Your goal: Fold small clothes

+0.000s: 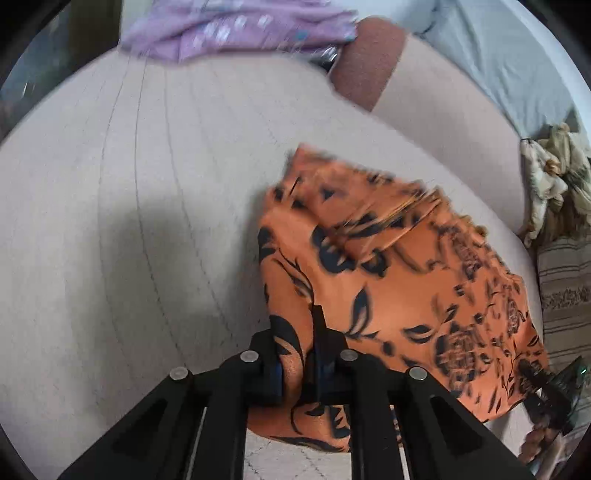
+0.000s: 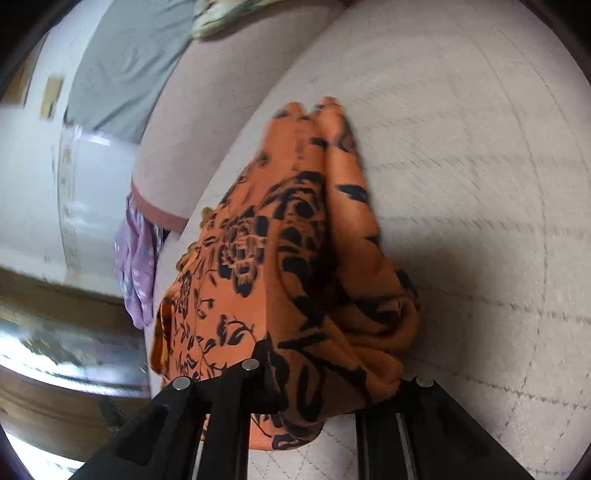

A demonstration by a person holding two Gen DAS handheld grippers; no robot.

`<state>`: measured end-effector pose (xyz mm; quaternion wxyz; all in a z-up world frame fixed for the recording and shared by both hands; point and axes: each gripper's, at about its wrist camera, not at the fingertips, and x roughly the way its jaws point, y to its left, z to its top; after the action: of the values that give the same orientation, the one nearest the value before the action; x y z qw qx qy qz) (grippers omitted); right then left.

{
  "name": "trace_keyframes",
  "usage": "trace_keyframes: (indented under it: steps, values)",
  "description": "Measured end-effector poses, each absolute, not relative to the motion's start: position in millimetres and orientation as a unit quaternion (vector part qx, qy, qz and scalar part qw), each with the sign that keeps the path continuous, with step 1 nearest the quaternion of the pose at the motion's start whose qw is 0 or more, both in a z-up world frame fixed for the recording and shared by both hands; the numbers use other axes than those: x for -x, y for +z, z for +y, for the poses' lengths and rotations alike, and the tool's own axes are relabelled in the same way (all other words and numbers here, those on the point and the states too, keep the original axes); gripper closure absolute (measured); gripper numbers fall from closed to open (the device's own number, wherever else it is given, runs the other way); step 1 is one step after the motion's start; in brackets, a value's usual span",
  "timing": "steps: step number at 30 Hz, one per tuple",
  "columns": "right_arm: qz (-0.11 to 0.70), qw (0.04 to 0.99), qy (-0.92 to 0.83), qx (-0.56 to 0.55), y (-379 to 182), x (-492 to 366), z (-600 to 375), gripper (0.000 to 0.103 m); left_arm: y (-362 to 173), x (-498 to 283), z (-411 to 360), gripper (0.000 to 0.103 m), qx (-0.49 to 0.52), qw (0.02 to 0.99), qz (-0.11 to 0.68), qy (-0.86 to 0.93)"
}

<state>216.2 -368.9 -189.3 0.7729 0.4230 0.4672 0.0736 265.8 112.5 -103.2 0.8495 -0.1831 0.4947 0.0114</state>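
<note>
An orange garment with a black floral print (image 1: 402, 280) lies partly lifted over a beige quilted cushion (image 1: 129, 206). My left gripper (image 1: 301, 363) is shut on one edge of the garment, cloth pinched between its jaws. In the right wrist view the same orange garment (image 2: 280, 266) drapes forward from my right gripper (image 2: 314, 391), which is shut on a bunched edge; cloth hides its fingertips. The garment hangs in folds between both grippers, blurred by motion.
A lilac patterned garment (image 1: 236, 29) lies at the cushion's far edge; it also shows in the right wrist view (image 2: 136, 266). A brown bolster (image 1: 365, 59) and a grey sheet (image 1: 509, 62) lie beyond. Crumpled beige cloth (image 1: 554, 184) sits at the right.
</note>
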Motion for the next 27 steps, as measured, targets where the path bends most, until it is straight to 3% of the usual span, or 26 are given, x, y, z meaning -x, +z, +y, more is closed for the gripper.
trace_keyframes:
  steps: [7,11,13,14,15,17,18,20,27]
  values:
    - [0.378,0.832,0.115,-0.389,-74.6,-186.8,-366.6,0.094,-9.3,-219.4,101.4,0.094,0.178,0.894,0.410,-0.037]
    - [0.396,0.823,0.120,-0.390,-71.2,-129.3,-367.9,0.093,-36.4,-182.9,100.3,0.090,0.172,0.878,0.443,-0.062]
    - [0.460,0.793,0.113,-0.384,-113.5,-104.7,-364.6,0.086,-91.8,-169.1,100.5,0.071,0.147,0.852,0.500,-0.046]
    - [0.502,0.782,0.091,-0.358,-141.3,-93.9,-361.8,0.074,-111.3,-166.2,102.0,0.068,0.141,0.834,0.532,-0.035]
    - [0.535,0.771,0.060,-0.339,-163.7,-83.1,-364.5,0.068,-132.9,-163.0,106.4,0.070,0.147,0.819,0.553,-0.032]
    - [0.516,0.771,0.068,-0.367,-180.4,-58.3,-377.6,0.066,-121.5,-151.6,114.9,0.069,0.151,0.846,0.510,-0.042]
    - [0.512,0.773,0.059,-0.369,-173.0,-52.0,-385.4,0.051,-114.8,-156.1,116.5,0.064,0.143,0.845,0.514,-0.034]
    - [0.490,0.805,0.028,-0.332,-148.4,-52.7,-399.2,0.037,-99.1,-167.0,121.6,0.057,0.135,0.856,0.499,-0.025]
    - [0.462,0.850,0.094,-0.237,-97.9,-156.1,-392.8,0.037,-104.4,-220.8,105.5,0.056,0.082,0.867,0.490,-0.041]
